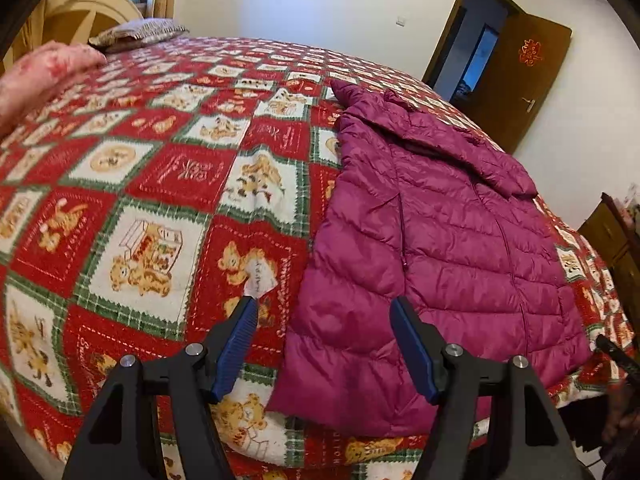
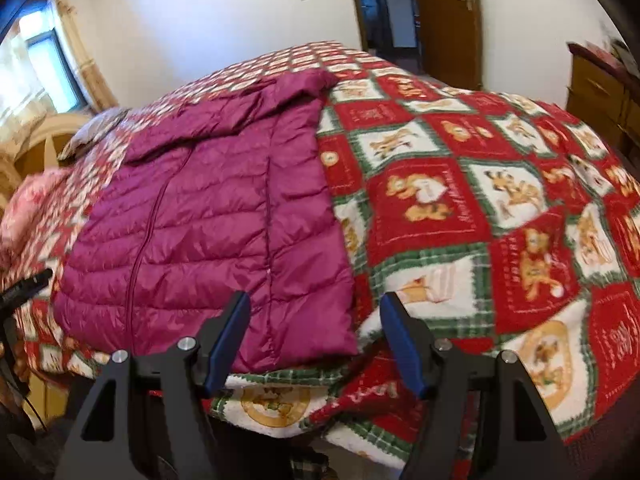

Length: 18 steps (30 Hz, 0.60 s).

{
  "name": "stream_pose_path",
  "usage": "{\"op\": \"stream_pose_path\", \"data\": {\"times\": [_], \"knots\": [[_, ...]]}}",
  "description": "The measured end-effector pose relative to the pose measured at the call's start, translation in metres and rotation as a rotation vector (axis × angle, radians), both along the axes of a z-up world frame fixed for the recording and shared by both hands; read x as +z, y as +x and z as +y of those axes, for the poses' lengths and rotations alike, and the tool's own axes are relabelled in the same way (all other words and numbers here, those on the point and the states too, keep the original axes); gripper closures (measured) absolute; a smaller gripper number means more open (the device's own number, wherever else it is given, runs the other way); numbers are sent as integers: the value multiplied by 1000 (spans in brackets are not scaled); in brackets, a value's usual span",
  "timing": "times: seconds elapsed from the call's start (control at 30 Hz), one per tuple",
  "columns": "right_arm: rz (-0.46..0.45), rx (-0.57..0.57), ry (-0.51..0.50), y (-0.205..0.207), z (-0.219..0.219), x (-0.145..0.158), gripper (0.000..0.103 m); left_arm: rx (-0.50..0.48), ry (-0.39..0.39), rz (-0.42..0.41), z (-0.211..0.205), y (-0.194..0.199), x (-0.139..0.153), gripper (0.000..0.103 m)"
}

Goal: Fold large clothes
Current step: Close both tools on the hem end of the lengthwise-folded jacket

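Left wrist view: purple puffer jacket (image 1: 436, 264) flat on the bed (image 1: 160, 184), long axis running away, hem nearest. Left tool (image 1: 322, 316) wide, empty, over hem's left corner; right tool (image 2: 314, 312) wide, empty, at right corner.

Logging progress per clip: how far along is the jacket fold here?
Done: the purple puffer jacket lies on the bedspread with its sides apparently folded in, a narrow strip. In hand: nothing; left gripper and right gripper hover open at the hem corners. Left: folding it lengthwise, hem toward collar.
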State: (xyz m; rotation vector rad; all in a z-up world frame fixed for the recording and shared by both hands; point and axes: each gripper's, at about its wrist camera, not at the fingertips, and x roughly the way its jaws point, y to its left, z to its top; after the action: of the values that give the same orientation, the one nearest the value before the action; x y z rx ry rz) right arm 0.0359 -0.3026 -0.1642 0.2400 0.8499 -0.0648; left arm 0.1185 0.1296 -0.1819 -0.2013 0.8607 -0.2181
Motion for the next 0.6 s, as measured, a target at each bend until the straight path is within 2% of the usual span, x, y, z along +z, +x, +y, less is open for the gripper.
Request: {"op": "stream_pose_path", "data": {"times": [0.1, 0.23, 0.3, 0.37, 0.43, 0.5, 0.53, 0.57, 0.6], "knots": [[11, 22, -39, 7, 8, -8, 33, -27, 1, 21, 0, 2, -6, 34], [68, 41, -44, 20, 12, -24, 33, -80, -26, 62, -8, 5, -17, 34], [71, 54, -85, 22, 16, -26, 33, -102, 18, 111, -17, 8, -27, 34], [84, 74, -99, 21, 19, -27, 33, -102, 64, 89, -21, 5, -26, 34], [92, 106, -100, 22, 23, -29, 32, -106, 63, 95, -21, 5, -25, 34], [106, 115, -151, 25, 30, -33, 32, -124, 42, 124, -20, 7, -30, 33], [105, 120, -170, 27, 32, -34, 36, -127, 47, 120, -22, 5, -32, 32], [105, 136, -195, 29, 36, -36, 45, -123, 58, 107, -24, 4, -32, 32], [124, 162, -174, 31, 38, -40, 73, -125, 62, 94, -26, 2, -32, 33]]}}
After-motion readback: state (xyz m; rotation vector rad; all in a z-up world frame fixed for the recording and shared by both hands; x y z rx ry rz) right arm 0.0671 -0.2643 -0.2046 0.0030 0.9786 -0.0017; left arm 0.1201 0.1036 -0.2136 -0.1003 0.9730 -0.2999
